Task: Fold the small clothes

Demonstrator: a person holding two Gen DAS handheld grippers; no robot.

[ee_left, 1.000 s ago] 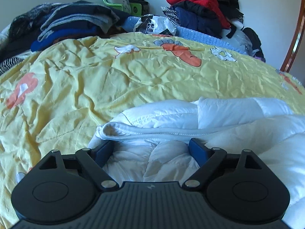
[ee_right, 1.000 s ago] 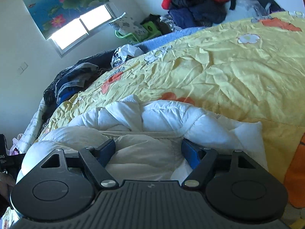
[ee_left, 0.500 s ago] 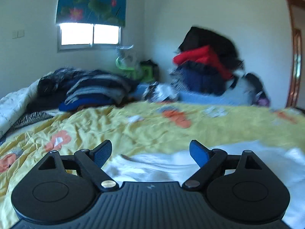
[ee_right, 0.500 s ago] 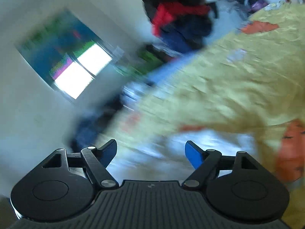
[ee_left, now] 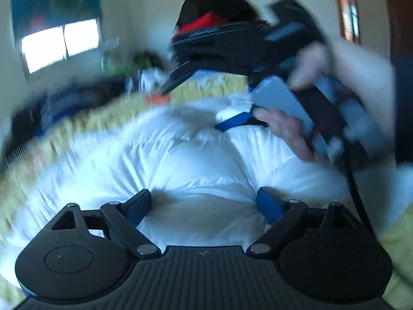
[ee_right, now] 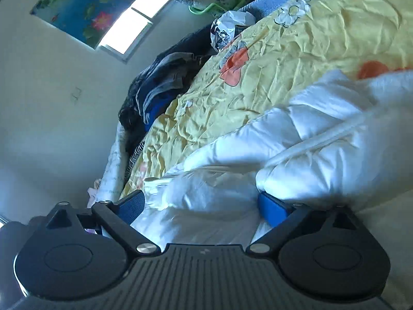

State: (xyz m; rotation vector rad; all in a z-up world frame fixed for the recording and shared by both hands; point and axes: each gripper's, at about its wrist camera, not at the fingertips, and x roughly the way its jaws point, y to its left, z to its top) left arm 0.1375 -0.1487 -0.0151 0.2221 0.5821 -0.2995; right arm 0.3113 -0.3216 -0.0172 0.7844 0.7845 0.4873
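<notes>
Your left gripper [ee_left: 204, 204] stood wide open just above the jacket [ee_left: 160, 155], its blue pads clear of the cloth on both sides and nothing gripped between them. Your right gripper [ee_right: 201, 204] had just been opening its jaws; in its own view they stood wide, with a white fold bulging between the pads and lying against the right one, but not pinched. From the left wrist view that right gripper appeared beyond the jacket's far side, your hand [ee_left: 289, 129] wrapped around its handle, the whole picture blurred.

The jacket lay on the yellow quilt [ee_right: 296, 59], a white, quilted, puffy piece bunched into soft mounds, with a piped seam or hem [ee_right: 309, 144] running across its upper fold. Beyond the jacket, at the quilt's far edge, sat a dark heap of clothes [ee_right: 160, 82]; a red and dark pile [ee_left: 206, 23] stood further off against the wall.

You could have expected this jacket to be light and very soft, springing back when pressed, so any fold would likely puff open unless flattened. The shell looked smooth and probably slippery, so a pinch on a fat padded panel would tend to slide off. The better hold, I'd judge, was the thin piped hem or a corner of it, one gripper at each end, where the cloth was flat enough for the pads to close firmly.
</notes>
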